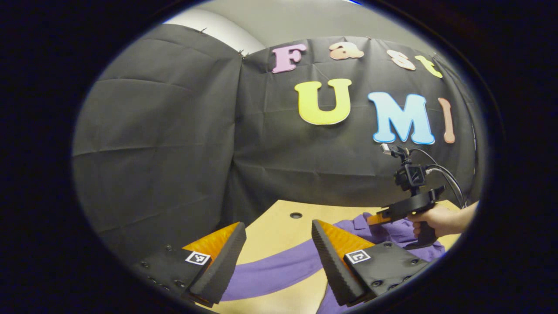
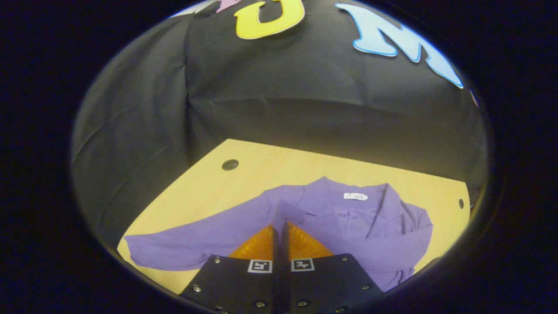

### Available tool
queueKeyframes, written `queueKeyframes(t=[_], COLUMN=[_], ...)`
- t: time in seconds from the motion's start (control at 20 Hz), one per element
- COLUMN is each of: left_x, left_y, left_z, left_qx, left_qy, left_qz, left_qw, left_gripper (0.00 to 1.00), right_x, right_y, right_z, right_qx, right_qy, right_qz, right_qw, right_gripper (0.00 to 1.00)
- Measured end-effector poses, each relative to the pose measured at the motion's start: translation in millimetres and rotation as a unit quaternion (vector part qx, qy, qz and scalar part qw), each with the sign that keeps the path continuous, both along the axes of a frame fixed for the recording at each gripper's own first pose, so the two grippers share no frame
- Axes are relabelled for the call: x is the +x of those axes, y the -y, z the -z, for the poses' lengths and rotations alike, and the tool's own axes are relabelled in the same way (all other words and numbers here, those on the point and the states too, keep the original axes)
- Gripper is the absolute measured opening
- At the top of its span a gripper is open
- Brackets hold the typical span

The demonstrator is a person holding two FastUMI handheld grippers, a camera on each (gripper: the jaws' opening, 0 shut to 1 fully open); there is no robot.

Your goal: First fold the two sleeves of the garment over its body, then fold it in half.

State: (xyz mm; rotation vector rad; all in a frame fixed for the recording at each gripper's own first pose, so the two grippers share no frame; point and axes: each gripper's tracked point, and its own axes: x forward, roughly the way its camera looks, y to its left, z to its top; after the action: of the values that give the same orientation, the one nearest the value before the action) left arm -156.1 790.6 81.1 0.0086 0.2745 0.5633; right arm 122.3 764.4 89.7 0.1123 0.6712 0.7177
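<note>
Pale wooden bench backed by creased black cloth wall. In the right gripper view, the right gripper sits low over the bench, jaws closed together with a ribbed cuff of the purple garment at their tips; whether cloth is pinched between them cannot be told. Garment lies flat on the bench, soft knit, collar and white label away from the camera; one long sleeve stretches out left toward the bench edge. In the left gripper view, the left gripper hovers with jaws wide open above that purple sleeve. Farther off, a hand grips the other gripper's handle over the garment's body. Round hole in the bench near the far corner.
</note>
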Motion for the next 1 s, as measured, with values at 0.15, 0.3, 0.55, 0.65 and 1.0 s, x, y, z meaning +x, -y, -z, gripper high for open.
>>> queueKeyframes(t=[0.15,0.3,0.55,0.65,1.0], left_x=[-9,-13,-18,-21,-37], left_y=[-10,-15,-21,-24,-41], left_z=[3,12,25,32,53], left_qx=[0.004,0.001,-0.005,-0.007,-0.019], left_qy=[0.002,-0.007,-0.016,-0.019,-0.020], left_qz=[-0.013,-0.020,-0.032,-0.038,-0.075], left_qw=[1.000,1.000,0.999,0.999,0.997], left_gripper=[0.94,0.94,0.94,0.94,0.95], right_x=[-5,-11,-15,-18,-30], right_y=[-12,-20,-28,-29,-29], right_z=[12,27,45,46,18], right_qx=[-0.020,-0.042,-0.066,-0.071,-0.048], right_qy=[0.004,0.004,-0.007,-0.002,0.025], right_qz=[-0.012,-0.018,-0.017,-0.021,-0.030], right_qw=[1.000,0.999,0.998,0.997,0.998], right_gripper=[0.01,0.01,0.04,0.07,0.84])
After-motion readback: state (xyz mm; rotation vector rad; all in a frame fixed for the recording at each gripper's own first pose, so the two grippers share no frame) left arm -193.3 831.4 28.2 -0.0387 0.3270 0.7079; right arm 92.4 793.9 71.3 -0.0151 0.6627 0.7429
